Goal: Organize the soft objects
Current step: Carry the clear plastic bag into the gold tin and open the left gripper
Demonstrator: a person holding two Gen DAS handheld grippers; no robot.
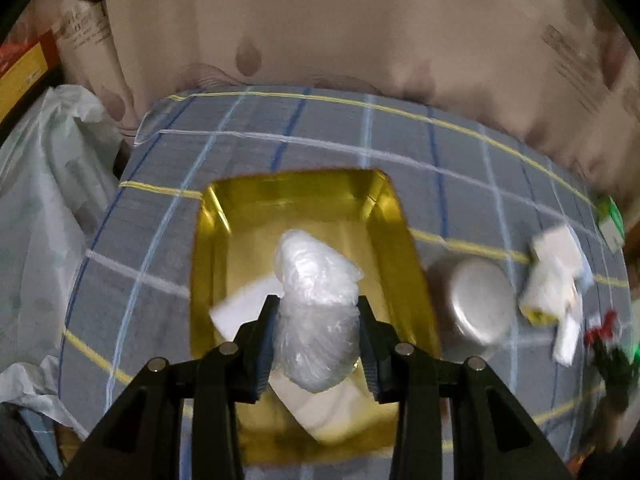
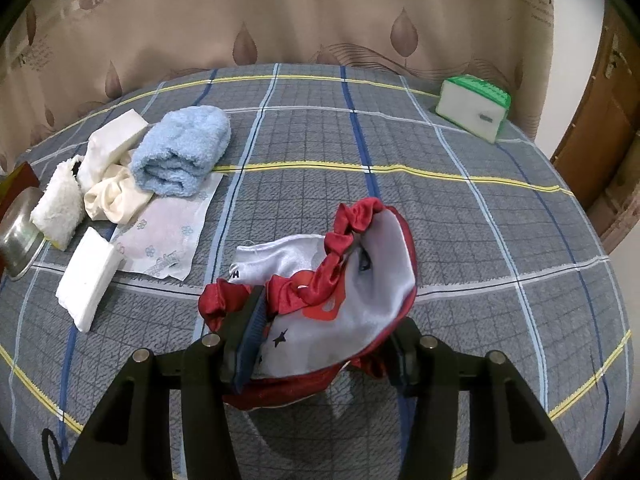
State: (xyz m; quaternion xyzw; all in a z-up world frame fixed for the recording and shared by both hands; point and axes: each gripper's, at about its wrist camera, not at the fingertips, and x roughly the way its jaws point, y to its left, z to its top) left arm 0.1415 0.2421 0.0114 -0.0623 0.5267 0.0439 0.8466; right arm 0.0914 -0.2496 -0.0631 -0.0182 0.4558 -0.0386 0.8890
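Left wrist view: our left gripper [image 1: 318,336] holds a crumpled clear plastic bag [image 1: 316,300] between its two pads, with the jaws narrow around it. The bag hangs over a gold tray [image 1: 404,248], which lies on the bed [image 1: 280,148] with the grey checked sheet. In the tray, under the bag, we see a white flat piece [image 1: 240,308]; what it is we cannot tell. Just beside the right edge of the tray stands a metal bowl [image 1: 482,300], upside down, and further right lies a blurred white pile.

In the right wrist view, our right gripper [image 2: 324,344] is closed on a red and white cloth bag [image 2: 340,292] with a gathered red rim, near the front edge of the bed. Toward the left edge lie a white folded cloth [image 2: 90,280], a thin printed sheet [image 2: 168,236], a fluffy white piece [image 2: 58,204] and a cream cloth [image 2: 112,164]. Behind them a rolled blue towel [image 2: 184,152] rests. At the far right corner stands a green and white box [image 2: 474,110], well apart from the others. A beige curtain [image 2: 300,20] hangs behind the bed.
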